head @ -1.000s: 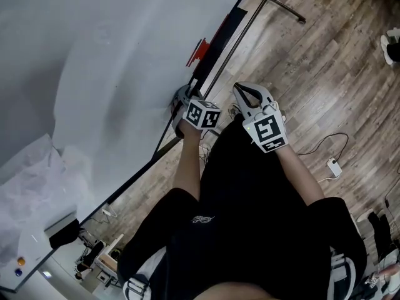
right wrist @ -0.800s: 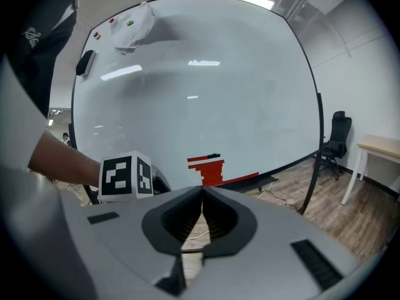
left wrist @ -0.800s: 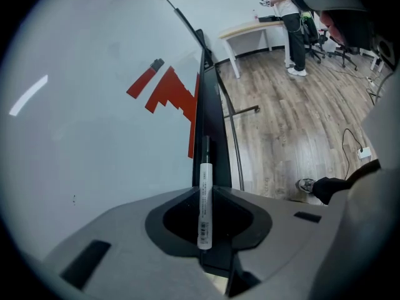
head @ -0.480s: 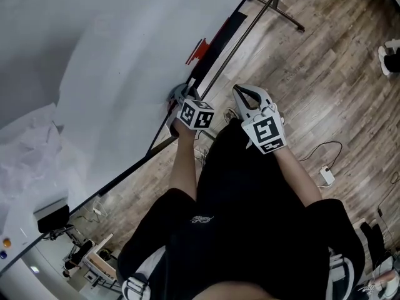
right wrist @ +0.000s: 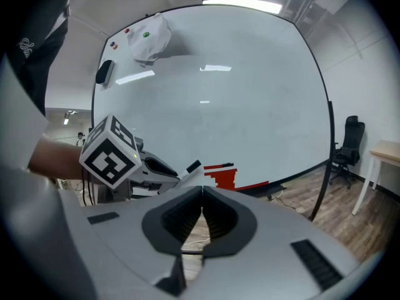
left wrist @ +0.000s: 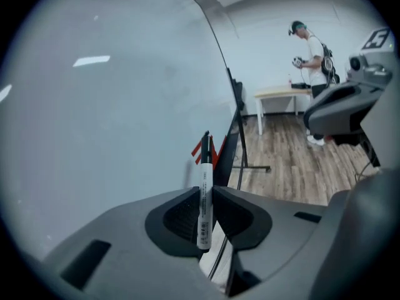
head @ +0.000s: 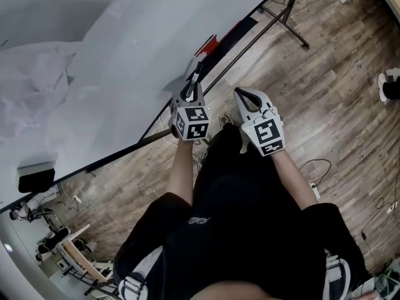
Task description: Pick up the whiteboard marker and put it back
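- One whiteboard marker (left wrist: 205, 167), with a white barrel and a black cap, stands upright in the left gripper (left wrist: 205, 194). The jaws are clamped on the lower part of its barrel, and its capped end points up past them.
- There are two grey hand-held grippers, each carrying one black-and-white marker cube. From the head view, the left gripper sits close to the lower edge of the board.
- The right gripper (right wrist: 201, 195) has its jaws pressed together with nothing between them. It is beside the left gripper, a little apart from it and away from the board.
- One large white whiteboard (head: 125, 74) stands on a black metal stand (head: 290, 17).
- One cluster of red stepped strips (right wrist: 220, 177) is stuck near the bottom edge of the board.
- One black eraser (right wrist: 104, 72) sits on the board, and one crumpled white sheet (right wrist: 149, 39) is near it.
- The floor (head: 325, 67) is grey-brown wood plank. One thin cable (head: 309, 164) trails across it.
- Deeper in the room are one pale table (left wrist: 281, 95), one black office chair (right wrist: 347, 142) and one standing person (left wrist: 312, 49).
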### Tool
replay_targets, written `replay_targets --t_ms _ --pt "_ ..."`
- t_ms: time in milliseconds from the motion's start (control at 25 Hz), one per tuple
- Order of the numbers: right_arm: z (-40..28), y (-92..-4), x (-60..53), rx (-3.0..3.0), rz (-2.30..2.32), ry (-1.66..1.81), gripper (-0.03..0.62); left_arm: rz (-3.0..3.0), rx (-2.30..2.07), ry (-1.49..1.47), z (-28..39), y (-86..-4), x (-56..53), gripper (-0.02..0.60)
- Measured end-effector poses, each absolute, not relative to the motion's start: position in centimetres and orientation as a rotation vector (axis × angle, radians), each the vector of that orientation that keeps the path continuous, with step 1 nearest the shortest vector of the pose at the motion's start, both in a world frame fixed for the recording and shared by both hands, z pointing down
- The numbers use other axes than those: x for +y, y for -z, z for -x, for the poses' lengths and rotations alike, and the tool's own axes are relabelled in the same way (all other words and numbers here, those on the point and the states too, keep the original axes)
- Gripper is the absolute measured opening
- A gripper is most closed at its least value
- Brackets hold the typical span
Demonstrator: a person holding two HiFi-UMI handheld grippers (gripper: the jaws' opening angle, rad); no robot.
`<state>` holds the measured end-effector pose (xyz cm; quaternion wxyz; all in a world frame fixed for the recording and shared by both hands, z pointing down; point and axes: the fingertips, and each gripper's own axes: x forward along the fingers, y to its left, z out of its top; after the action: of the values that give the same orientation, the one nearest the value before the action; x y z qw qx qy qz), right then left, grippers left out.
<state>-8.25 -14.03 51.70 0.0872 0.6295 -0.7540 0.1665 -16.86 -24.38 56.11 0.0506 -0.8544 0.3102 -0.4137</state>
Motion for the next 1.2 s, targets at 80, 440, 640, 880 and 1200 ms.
replay_targets --t_ms 80,440,640,880,1200 --pt "8.9 -51.2 -13.9 -2.267 -1.859 -0.490 0.003 2.685 0.998 1.117 17.0 -54.2 -23.8 0.066" --pt "10.0 -48.1 -9.9 -2.402 -1.741 -0.347 0.003 2.939 1.269 0.444 18.0 -46.9 -16.9 0.066" --pt "12.0 -46.3 -11.2 -2.460 -1.652 -0.295 0.003 2.912 1.371 0.343 20.5 -45.4 -16.3 0.066" --pt "12.6 -45.6 -10.4 -2.491 -1.609 -0.257 0.003 2.874 1.440 0.277 21.6 -44.1 -14.5 0.066" --pt "13.2 -44.4 -9.9 -2.500 -1.642 -0.218 0.003 2.867 1.452 0.224 21.7 -43.3 -13.3 0.066"
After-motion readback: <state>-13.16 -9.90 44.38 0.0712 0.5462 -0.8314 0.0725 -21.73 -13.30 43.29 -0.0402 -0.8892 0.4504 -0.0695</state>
